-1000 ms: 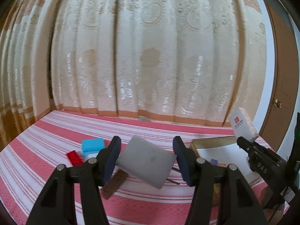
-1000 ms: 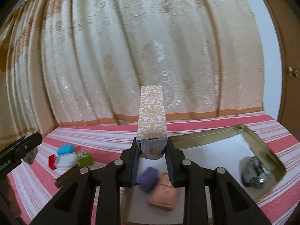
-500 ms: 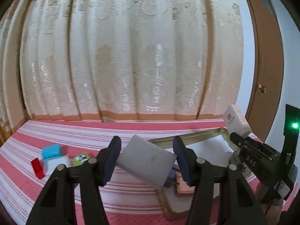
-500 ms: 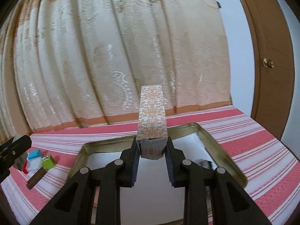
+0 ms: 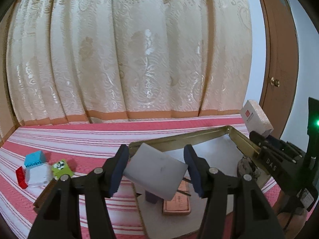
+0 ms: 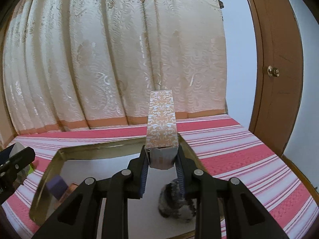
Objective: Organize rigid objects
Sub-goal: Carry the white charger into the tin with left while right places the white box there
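My left gripper [image 5: 156, 169] is shut on a grey flat block [image 5: 155, 171], held tilted above the near left part of the gold-rimmed tray [image 5: 179, 139]. My right gripper [image 6: 161, 169] is shut on a tall box with an orange floral pattern [image 6: 161, 123], held above the tray [image 6: 95, 146]. In the left wrist view the right gripper [image 5: 279, 155] shows at the right with the box [image 5: 256, 117] in it. In the tray lie a purple block [image 6: 56, 185], a pink-orange bar [image 5: 176, 201] and a grey mottled stone [image 6: 175, 203].
On the red-striped cloth left of the tray lie a blue block [image 5: 34, 158], a white block [image 5: 37, 175], a green block [image 5: 60, 167], a red piece [image 5: 20, 176] and a brown bar [image 5: 44, 193]. A curtain hangs behind the table; a brown door [image 6: 279, 69] stands right.
Both grippers have moved right with their loads. The left one now hangs over the tray's left part, the right one over its right side near the stone.
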The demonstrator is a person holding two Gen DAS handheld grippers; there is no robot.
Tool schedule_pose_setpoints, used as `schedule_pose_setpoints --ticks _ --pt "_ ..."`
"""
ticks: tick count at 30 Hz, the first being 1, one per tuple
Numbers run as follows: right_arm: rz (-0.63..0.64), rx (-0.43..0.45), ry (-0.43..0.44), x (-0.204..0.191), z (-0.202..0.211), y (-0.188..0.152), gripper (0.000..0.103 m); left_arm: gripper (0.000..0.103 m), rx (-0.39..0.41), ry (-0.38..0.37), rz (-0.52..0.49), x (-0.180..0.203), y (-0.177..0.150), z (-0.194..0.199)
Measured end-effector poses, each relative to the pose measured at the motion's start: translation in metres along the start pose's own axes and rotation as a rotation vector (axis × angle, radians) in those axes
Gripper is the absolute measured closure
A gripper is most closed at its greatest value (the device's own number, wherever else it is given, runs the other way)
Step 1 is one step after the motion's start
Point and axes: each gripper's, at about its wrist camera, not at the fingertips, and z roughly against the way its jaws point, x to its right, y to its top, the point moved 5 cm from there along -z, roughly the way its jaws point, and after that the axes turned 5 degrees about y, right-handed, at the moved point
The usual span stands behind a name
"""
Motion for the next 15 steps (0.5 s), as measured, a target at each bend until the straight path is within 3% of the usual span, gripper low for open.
schedule_pose_setpoints --ticks 15 --pt "0.037 -0.052 -0.024 0.006 -0.018 -0.005 0.075 0.046 -0.058 -0.004 -0.023 0.036 -0.005 -0.034"
